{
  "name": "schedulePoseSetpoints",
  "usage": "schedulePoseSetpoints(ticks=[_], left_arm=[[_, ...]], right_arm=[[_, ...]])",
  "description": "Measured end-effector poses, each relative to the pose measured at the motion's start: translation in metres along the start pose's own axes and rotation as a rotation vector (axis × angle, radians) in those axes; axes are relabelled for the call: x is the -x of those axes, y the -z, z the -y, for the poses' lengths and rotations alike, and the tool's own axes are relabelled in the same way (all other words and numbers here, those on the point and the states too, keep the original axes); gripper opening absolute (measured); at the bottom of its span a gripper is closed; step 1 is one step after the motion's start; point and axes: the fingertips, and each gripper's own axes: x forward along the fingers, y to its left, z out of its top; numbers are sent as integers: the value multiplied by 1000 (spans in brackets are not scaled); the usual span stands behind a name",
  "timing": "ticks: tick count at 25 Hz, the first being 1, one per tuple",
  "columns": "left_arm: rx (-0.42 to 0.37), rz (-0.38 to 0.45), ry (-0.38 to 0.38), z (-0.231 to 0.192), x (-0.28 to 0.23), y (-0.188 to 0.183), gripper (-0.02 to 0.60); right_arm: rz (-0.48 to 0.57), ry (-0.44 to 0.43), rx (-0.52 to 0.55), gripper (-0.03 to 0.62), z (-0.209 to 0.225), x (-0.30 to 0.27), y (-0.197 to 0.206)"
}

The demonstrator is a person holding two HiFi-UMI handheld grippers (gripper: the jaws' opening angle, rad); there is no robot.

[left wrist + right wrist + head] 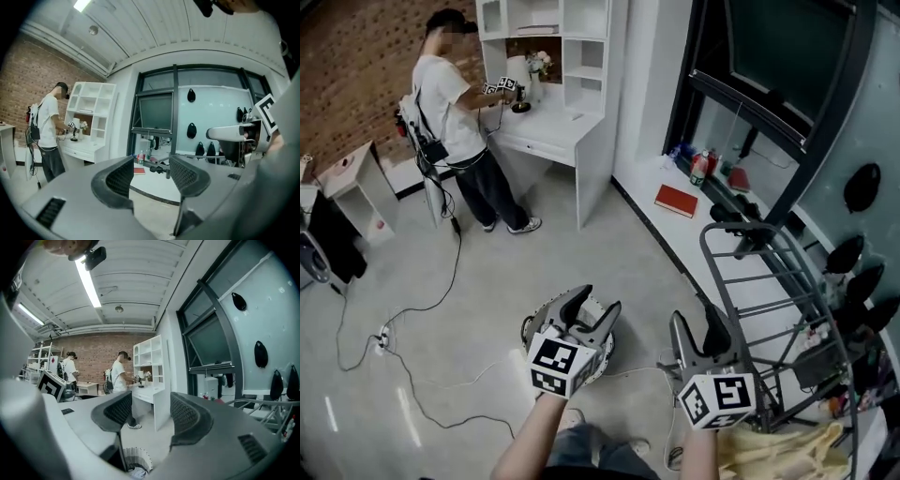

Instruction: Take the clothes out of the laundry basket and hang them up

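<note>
I'm holding both grippers out roughly level above the grey floor (487, 281). The left gripper (592, 305) is showing its jaws spread wide, with nothing between them. The right gripper (698, 328) is gaping the same way, also empty. The laundry basket (528, 328), white and round, is sitting on the floor near 6 o'clock in the head view, mostly hidden behind the left gripper. The right gripper view is catching its slatted rim with clothes (136, 472) bunched inside. A metal drying rack (769, 281) is standing at 4 o'clock. A pale yellow garment (778, 455) is lying by the rack's base at 5 o'clock. A person (455, 103) is working at a white desk (553, 131) at 11 o'clock.
</note>
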Motion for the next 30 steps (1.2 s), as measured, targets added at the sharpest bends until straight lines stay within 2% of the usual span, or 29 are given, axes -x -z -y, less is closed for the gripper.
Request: schedulePoseSetpoints(ticks=[5, 8, 18, 23, 30], left_arm=[[6, 0, -22, -48, 15, 4, 250], [15, -24, -30, -68, 19, 18, 250], [55, -182, -95, -145, 8, 122, 247], [111, -262, -125, -176, -19, 191, 234], [239, -374, -183, -216, -74, 325, 225]], right_arm=[[-27, -30, 0, 255, -43, -36, 13], [-58, -37, -8, 250, -60, -56, 27], [-161, -113, -16, 249, -95, -146, 113], [-225, -147, -21, 247, -102, -202, 182], [-367, -174, -80, 247, -96, -275, 324]])
